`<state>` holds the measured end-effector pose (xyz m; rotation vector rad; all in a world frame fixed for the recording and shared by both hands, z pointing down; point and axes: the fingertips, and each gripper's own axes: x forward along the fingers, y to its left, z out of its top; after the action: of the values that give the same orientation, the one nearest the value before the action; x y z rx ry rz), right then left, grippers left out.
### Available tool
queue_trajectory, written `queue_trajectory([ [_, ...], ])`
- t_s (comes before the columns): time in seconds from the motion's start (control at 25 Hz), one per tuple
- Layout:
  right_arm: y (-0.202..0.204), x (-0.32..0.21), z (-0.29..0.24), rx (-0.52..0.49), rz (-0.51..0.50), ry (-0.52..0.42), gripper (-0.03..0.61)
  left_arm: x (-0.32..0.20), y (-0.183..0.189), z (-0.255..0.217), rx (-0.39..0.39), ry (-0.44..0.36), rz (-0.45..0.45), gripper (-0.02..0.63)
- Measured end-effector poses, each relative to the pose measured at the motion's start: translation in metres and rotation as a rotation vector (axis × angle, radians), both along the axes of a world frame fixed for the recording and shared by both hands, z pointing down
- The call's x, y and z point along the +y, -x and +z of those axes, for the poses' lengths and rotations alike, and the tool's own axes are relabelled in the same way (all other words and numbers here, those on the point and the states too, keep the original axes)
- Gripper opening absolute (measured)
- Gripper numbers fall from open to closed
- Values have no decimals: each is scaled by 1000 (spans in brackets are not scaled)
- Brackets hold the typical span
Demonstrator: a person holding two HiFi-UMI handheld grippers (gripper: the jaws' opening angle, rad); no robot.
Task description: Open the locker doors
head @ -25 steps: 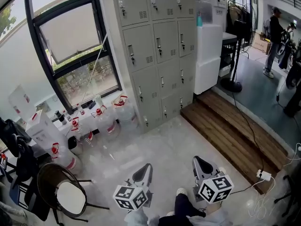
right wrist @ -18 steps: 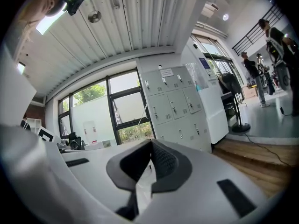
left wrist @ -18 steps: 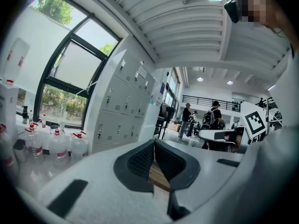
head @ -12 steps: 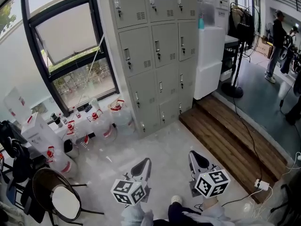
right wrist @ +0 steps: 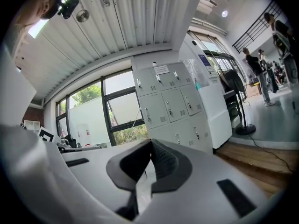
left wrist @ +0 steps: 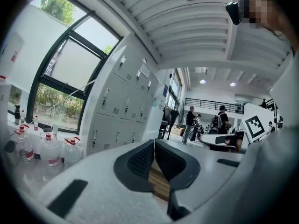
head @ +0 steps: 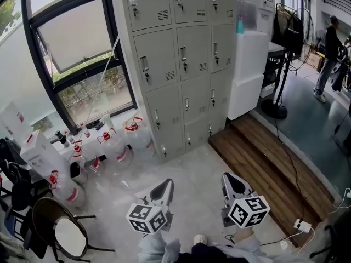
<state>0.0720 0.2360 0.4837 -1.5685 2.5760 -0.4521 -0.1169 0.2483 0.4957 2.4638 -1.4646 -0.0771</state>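
- The grey metal lockers (head: pixel 181 64) stand well ahead of us, flat doors (head: pixel 193 47) shut, each long axis upright, with small handles (head: pixel 184 56).
- Our left gripper (head: pixel 164 188) and right gripper (head: pixel 230 181) point level towards the lockers, dark ribbed pads (left wrist: pixel 140 160) pressed together, holding nothing.
- We judge neither gripper clearly nearer the lockers.

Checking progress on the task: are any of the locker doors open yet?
No, all shut. Every visible one of the locker doors sits flush in the cabinet face, with none swung outward.
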Motion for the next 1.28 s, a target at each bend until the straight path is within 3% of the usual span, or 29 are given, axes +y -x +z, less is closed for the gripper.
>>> queue_trajectory([
  [0.36, -8, -43, 5, -7, -23, -4, 2, -40, -13, 4, -18, -19, -3, 14],
  [0.68, -6, -57, 21, 4, -20, 28, 2, -39, 2, 19, -40, 11, -41, 14],
  [1.0, 10, -76, 11, 19, -28, -33, 2, -66, 6, 21, -39, 2, -25, 14],
  [1.28, 7, -131, -1, -20, 6, -64, 178, -128, -3, 16, -50, -6, 30, 14],
])
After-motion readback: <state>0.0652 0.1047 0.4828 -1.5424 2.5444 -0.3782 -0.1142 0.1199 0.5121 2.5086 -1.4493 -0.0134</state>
